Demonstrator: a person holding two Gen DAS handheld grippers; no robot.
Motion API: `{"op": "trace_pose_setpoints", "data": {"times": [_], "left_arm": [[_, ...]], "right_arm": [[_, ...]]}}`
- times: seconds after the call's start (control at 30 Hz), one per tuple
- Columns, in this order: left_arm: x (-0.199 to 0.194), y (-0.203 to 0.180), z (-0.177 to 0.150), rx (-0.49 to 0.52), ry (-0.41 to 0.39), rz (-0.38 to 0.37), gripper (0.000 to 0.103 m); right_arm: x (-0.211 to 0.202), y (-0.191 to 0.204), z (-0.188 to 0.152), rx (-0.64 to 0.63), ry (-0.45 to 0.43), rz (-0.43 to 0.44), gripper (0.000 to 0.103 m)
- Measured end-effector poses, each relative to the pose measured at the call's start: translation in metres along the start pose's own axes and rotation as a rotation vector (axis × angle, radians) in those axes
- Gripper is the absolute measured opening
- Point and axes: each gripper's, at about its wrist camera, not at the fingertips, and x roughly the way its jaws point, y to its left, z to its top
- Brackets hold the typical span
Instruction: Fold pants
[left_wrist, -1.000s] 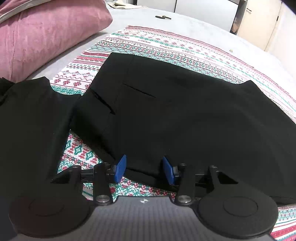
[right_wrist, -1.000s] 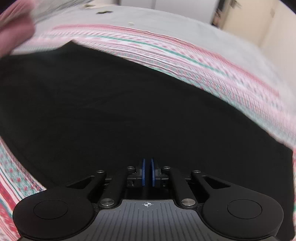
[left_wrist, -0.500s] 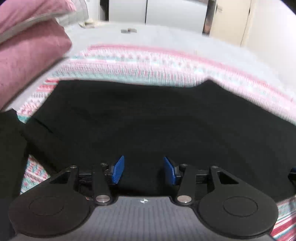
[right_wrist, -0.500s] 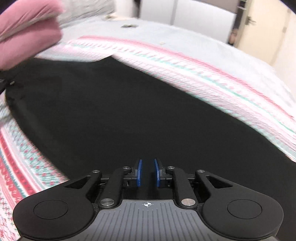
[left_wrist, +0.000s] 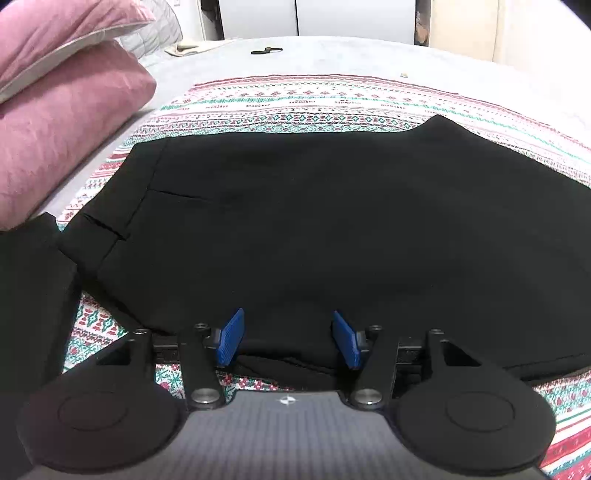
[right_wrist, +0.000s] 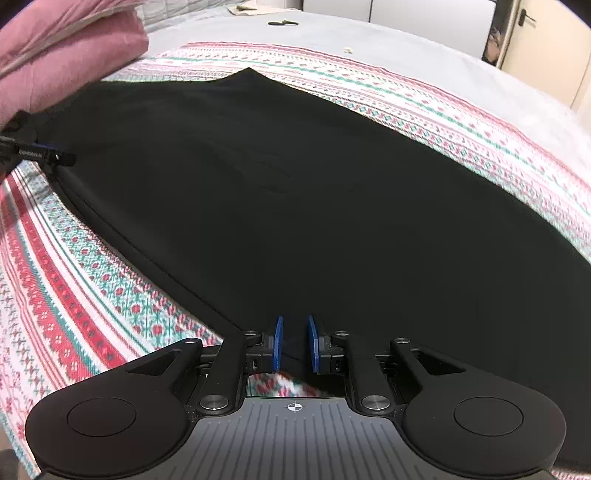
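Pants: we see black pants (left_wrist: 332, 229) spread flat across a patterned blanket (left_wrist: 314, 110) on the bed (left_wrist: 369, 55), filling most of both views.
Pants, waist end: in the left wrist view a slit pocket and a seam show toward the left side of the cloth, nearest the pillows.
Pants, near edge: the hem closest to us runs just ahead of both grippers; in the left wrist view it bunches slightly between the blue pads.
Left gripper (left_wrist: 288, 338): our jaws stand wide apart, released, with the near edge of the pants lying between them and nothing pinched.
Right gripper (right_wrist: 294, 343): our jaws are released but only a narrow gap apart, straddling the near edge of the pants; we cannot tell whether the pads touch the cloth.
Left gripper, from the right wrist view: its dark tip (right_wrist: 40, 155) reaches in at the left edge, at the pants' near-left corner.
Blanket: red, green and white bands, showing on both sides of the pants.
Pillows: two pink pillows (left_wrist: 62, 110) stacked at the left edge of the bed.
Other cloth: a second black piece (left_wrist: 33, 295) lies at the left, just beside the pants.
Far end of the bed: a small dark item (left_wrist: 266, 50) on the grey sheet.
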Motion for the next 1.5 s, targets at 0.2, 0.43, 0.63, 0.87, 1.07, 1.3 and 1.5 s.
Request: {"op": "trace_pose_setpoints", "data": {"times": [0.2,0.43,0.63,0.87,1.07,1.3,1.5], "left_arm": [[-0.012,0.004,0.006,-0.060,-0.025,-0.088,0.083],[-0.029,-0.029,0.014,0.020,-0.124,-0.125,0.083],[-0.030,-0.070,0.018,0.077,-0.122,-0.211,0.084],[-0.008,-0.116,0.008,0.153,0.017,-0.239,0.092],[-0.008,-0.113,0.010,0.128,0.010,-0.247,0.093],[-0.021,-0.116,0.013,0.145,-0.050,-0.252,0.093],[-0.029,-0.125,0.012,0.149,-0.072,-0.282,0.093]], "right_arm": [[-0.011,-0.004,-0.011,0.048,0.002,0.004,0.016],[-0.046,-0.065,-0.026,0.278,-0.062,-0.117,0.032],[-0.075,-0.151,-0.055,0.652,-0.129,-0.236,0.032],[-0.076,-0.202,-0.080,0.786,-0.105,-0.301,0.032],[-0.081,-0.248,-0.116,0.870,-0.069,-0.426,0.030],[-0.126,-0.275,-0.147,0.989,-0.188,-0.501,0.045],[-0.111,-0.286,-0.161,1.022,-0.156,-0.393,0.045]]}}
